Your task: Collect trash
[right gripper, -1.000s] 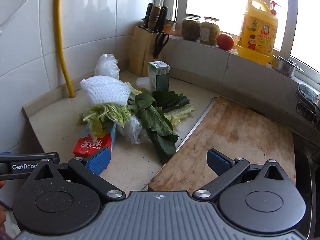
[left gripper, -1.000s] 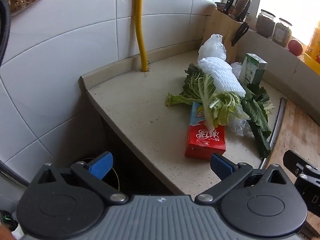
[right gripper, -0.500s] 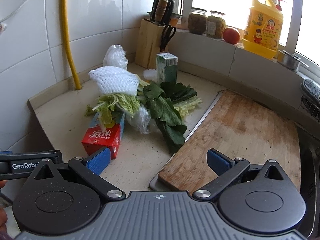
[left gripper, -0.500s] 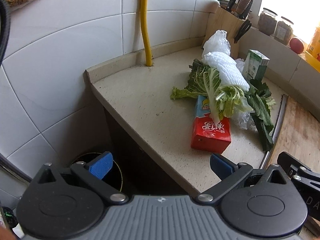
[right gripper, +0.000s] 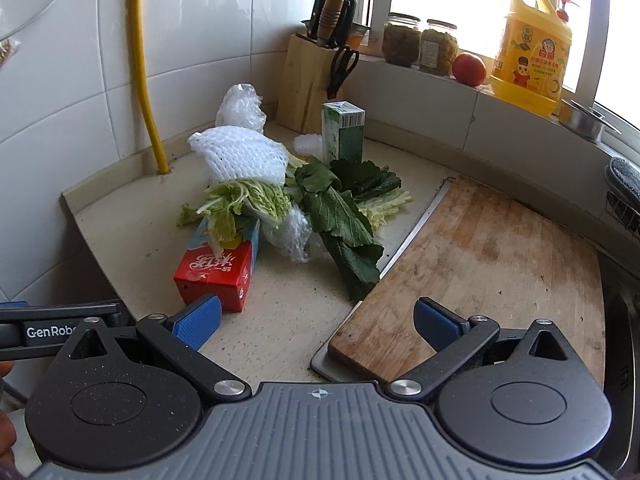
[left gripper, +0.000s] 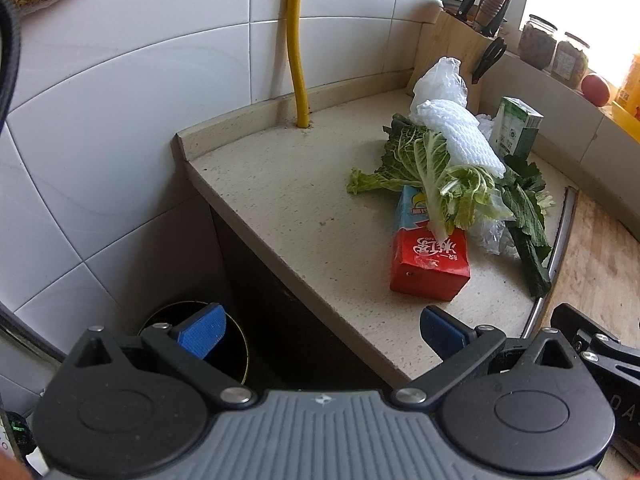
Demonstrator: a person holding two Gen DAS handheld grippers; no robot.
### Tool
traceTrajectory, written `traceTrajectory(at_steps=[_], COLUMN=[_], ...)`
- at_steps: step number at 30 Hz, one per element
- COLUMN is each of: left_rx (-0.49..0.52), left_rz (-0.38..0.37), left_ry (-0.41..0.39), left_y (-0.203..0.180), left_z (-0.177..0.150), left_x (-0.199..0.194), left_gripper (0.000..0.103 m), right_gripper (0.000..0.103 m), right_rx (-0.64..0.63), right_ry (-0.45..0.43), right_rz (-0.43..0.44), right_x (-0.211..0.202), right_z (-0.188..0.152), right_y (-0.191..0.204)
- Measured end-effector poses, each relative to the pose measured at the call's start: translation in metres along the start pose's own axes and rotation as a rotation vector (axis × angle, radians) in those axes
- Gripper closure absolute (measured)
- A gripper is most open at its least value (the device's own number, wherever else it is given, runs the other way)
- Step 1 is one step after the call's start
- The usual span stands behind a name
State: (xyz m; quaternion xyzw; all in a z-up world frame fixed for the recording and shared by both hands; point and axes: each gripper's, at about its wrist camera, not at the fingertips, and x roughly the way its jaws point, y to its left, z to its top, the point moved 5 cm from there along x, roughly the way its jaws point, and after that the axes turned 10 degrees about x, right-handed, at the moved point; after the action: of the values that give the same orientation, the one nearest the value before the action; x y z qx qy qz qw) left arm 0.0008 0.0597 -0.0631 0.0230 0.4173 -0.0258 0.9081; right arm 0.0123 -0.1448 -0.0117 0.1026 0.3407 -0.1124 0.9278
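A red and blue carton [right gripper: 218,268] lies flat just ahead of the right claw's left finger, pale cabbage leaves [right gripper: 244,200] draped over its far end. White foam netting [right gripper: 244,156] tops the cabbage. Dark green leaves [right gripper: 340,216] and crumpled clear plastic [right gripper: 292,232] lie further ahead, a green carton [right gripper: 343,132] upright beyond.

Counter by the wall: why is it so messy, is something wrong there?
Yes. Cabbage leaves, dark greens, a white foam net and crumpled plastic lie heaped on a red carton lying on its side. It looks like scraps, not stored food. Nothing looks spilled.
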Motion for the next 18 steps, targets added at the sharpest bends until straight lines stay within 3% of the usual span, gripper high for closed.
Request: traceTrajectory(at_steps=[18], left_rx=[0.007], left_rz=[-0.005], left_ry=[-0.006], left_y=[0.0035], left_z=[-0.0034], left_x=[-0.0045], left_gripper=[0.0], right_gripper=[0.0], right_rx=[0.011], right_ry=[-0.008], right_rz=[-0.013], right_x=[-0.004], right_z=[-0.0029], right_y=[0.0032])
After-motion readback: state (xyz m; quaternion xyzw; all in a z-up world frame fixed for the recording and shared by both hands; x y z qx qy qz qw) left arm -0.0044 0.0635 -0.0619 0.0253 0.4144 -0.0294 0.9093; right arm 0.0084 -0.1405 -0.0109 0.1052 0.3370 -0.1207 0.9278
